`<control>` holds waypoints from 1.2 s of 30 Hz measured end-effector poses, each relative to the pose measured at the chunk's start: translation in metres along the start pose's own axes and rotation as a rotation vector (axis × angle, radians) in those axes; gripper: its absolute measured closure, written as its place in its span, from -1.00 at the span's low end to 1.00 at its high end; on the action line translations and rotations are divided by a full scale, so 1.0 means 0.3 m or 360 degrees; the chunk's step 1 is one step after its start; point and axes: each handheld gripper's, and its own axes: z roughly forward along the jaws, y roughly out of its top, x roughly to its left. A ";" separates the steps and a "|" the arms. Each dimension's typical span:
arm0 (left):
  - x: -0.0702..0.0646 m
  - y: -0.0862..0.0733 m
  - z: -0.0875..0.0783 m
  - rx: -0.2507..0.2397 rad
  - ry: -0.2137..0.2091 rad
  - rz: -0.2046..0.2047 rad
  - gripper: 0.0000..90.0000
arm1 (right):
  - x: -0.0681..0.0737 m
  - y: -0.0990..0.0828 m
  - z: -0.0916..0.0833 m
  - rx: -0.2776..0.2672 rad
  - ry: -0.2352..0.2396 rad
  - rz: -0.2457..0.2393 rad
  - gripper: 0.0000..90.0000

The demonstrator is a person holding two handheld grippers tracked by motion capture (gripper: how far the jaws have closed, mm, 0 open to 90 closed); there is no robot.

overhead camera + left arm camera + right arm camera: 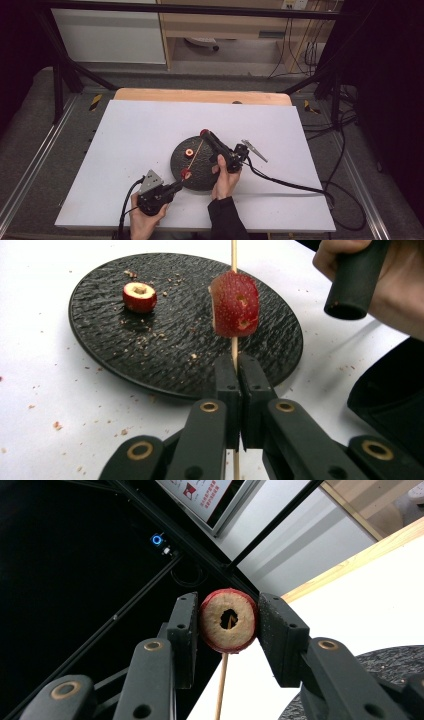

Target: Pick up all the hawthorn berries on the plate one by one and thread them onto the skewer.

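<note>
A thin wooden skewer (195, 154) runs across the black round plate (200, 175). My left gripper (176, 186) is shut on the skewer's near end (234, 347), just below a red fruit piece (234, 305) threaded on it. My right gripper (205, 134) is shut on a second cored red fruit piece (229, 620) at the skewer's far tip. The skewer's point (221, 680) sits at that piece's hole. A third cored fruit piece (139, 296) lies on the plate (165, 360) beside the skewer.
A grey metal tool (254, 149) lies on the white sheet to the right of the plate. Crumbs are scattered on the plate and the sheet (55, 425). The right hand (395, 295) is close beside the skewer. A wooden table edge (200, 95) runs along the back.
</note>
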 end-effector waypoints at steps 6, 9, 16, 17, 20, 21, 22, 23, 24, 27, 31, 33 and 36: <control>0.001 0.014 0.014 0.0013 -0.0003 -0.0016 0.96 | 0.005 0.001 -0.006 -0.0013 0.0004 -0.0028 0.37; 0.000 0.016 0.014 0.0016 -0.0003 -0.0016 0.96 | 0.006 0.002 -0.007 -0.0014 0.0001 -0.0031 0.37; -0.009 0.016 0.011 -0.0014 -0.0004 -0.0027 0.97 | 0.005 -0.001 -0.003 -0.0036 0.0009 0.0008 0.38; -0.016 0.017 0.016 -0.0016 -0.0003 -0.0034 0.97 | 0.005 -0.002 -0.002 -0.0058 0.0013 0.0015 0.38; -0.029 0.021 0.024 -0.0025 0.0012 -0.0040 0.97 | 0.001 -0.004 0.003 -0.0090 0.0021 0.0020 0.38; -0.028 0.024 0.023 -0.0040 0.0022 -0.0048 0.97 | -0.001 -0.006 0.003 -0.0091 0.0015 0.0020 0.38; -0.027 0.028 0.024 -0.0044 0.0014 -0.0072 0.97 | -0.003 -0.009 0.004 -0.0084 0.0013 0.0019 0.38; -0.022 0.035 0.023 -0.0051 0.0016 -0.0086 0.97 | -0.005 -0.013 0.005 -0.0071 0.0014 0.0017 0.38; -0.019 0.039 0.024 -0.0046 0.0018 -0.0090 0.97 | -0.008 -0.020 0.004 -0.0057 0.0011 0.0019 0.38; -0.014 0.048 0.036 -0.0041 0.0015 -0.0099 0.97 | -0.010 -0.033 0.002 -0.0037 0.0016 0.0018 0.38; -0.008 0.069 0.053 -0.0044 0.0013 -0.0097 0.97 | -0.008 -0.043 -0.005 -0.0008 0.0015 0.0000 0.38; -0.005 0.081 0.058 -0.0050 0.0008 -0.0096 0.97 | -0.008 -0.046 -0.007 -0.0002 0.0014 -0.0008 0.38; -0.003 0.097 0.069 -0.0052 0.0001 -0.0090 0.97 | -0.005 -0.051 -0.012 0.0014 0.0019 -0.0021 0.38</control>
